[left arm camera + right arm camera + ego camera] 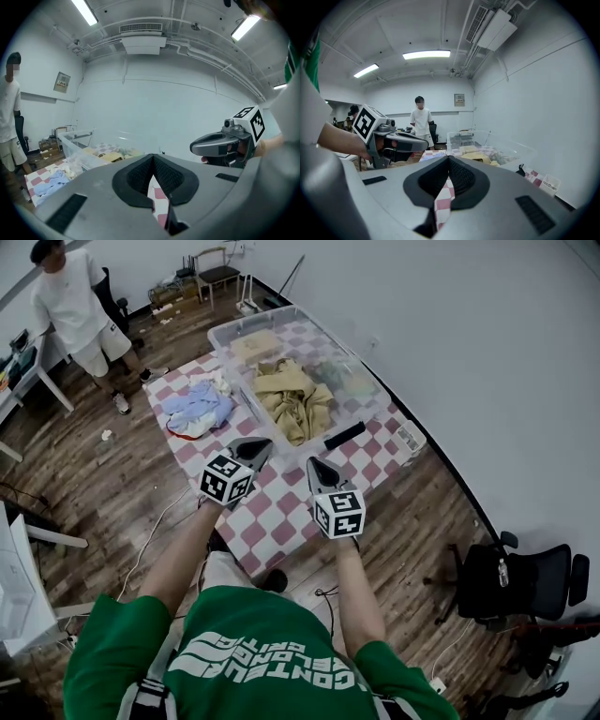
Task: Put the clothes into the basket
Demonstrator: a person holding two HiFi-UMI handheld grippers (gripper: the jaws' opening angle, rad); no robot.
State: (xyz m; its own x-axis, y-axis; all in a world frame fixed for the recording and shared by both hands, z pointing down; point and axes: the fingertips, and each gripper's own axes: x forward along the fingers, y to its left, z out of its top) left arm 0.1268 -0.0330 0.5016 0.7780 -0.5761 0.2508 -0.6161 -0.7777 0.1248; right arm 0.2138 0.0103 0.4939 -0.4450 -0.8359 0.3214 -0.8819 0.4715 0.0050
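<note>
Blue and white clothes (pixel 199 409) lie in a heap on the checkered worktop (pixel 272 512), centre-left of frame, just beside the clear basket (pixel 253 318). Tan clothes (pixel 292 399) are already inside the basket. Left gripper (pixel 263 443) and right gripper (pixel 313 465) are side by side over the worktop's near part, both with jaws pressed together and nothing between them. A person (pixel 80 310) stands upper left.
</note>
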